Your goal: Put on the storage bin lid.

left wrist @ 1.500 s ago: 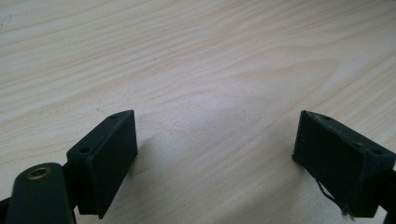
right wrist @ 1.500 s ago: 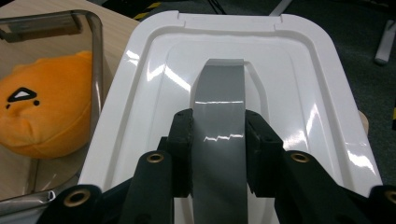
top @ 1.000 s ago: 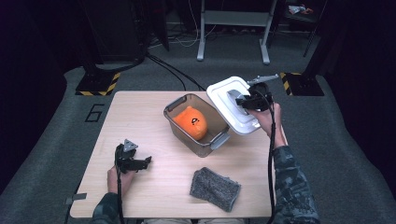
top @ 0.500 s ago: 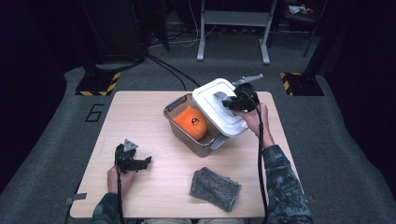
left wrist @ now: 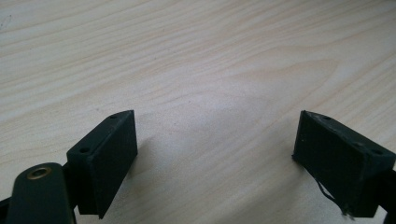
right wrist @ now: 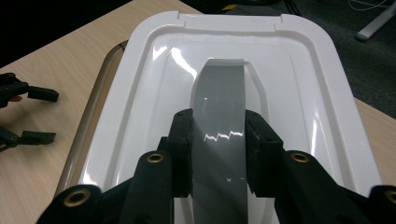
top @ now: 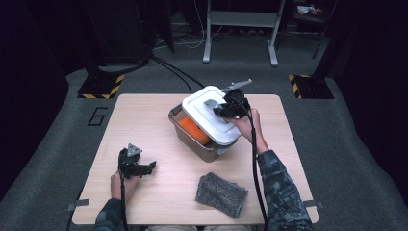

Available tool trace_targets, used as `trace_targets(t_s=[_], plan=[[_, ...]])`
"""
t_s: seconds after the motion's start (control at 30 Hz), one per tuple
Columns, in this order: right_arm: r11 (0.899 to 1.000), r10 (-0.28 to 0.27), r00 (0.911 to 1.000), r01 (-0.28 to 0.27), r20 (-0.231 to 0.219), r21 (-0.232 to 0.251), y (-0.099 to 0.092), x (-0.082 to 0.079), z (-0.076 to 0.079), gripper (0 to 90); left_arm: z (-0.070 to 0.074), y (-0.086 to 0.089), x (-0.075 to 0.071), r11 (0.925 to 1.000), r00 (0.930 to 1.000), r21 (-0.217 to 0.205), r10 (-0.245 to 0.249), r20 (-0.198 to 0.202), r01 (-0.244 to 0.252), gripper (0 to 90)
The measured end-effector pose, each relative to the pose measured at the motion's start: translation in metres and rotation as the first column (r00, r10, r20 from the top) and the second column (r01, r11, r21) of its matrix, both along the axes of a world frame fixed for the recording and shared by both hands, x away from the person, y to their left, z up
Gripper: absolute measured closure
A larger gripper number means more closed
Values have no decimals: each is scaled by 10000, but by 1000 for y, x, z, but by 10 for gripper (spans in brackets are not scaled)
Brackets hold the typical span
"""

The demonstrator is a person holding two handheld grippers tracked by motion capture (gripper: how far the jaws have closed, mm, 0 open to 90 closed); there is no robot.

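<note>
The right gripper (right wrist: 218, 154) pinches the grey handle (right wrist: 219, 116) of the white lid (top: 210, 114), held tilted over the bin (top: 192, 139) on the table (top: 144, 120). It should level the lid, square its corners with the rim, then lower it. The left gripper (top: 144, 168) rests with jaws spread.

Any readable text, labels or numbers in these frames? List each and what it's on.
"6" - one large dark numeral on the grey floor left of the table.
White lid, its grey handle, the bin and the grey cloth: no markings to read.
</note>
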State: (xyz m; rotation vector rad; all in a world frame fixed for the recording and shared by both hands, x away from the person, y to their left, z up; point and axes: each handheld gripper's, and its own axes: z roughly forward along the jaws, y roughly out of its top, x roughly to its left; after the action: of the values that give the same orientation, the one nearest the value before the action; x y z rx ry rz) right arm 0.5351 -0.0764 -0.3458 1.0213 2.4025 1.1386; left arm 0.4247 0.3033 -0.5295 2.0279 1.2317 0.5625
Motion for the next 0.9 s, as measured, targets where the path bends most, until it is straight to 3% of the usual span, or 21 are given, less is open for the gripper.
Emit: trace_targets(t_s=[0.23, 0.6, 0.9], plan=[[9995, 318, 9995, -317, -71, 40, 17, -1, -5, 671, 0, 0, 0, 10000, 10000, -17, 2, -39, -2, 129], [9970, 634, 9971, -652, -414, -428, 40, -1, -17, 670, 0, 0, 0, 10000, 10000, 15, -23, 0, 23, 130], [9941, 825, 9961, -843, -298, -678, 50, 0, -24, 670, 0, 0, 0, 10000, 10000, 2, -9, -7, 9, 130]])
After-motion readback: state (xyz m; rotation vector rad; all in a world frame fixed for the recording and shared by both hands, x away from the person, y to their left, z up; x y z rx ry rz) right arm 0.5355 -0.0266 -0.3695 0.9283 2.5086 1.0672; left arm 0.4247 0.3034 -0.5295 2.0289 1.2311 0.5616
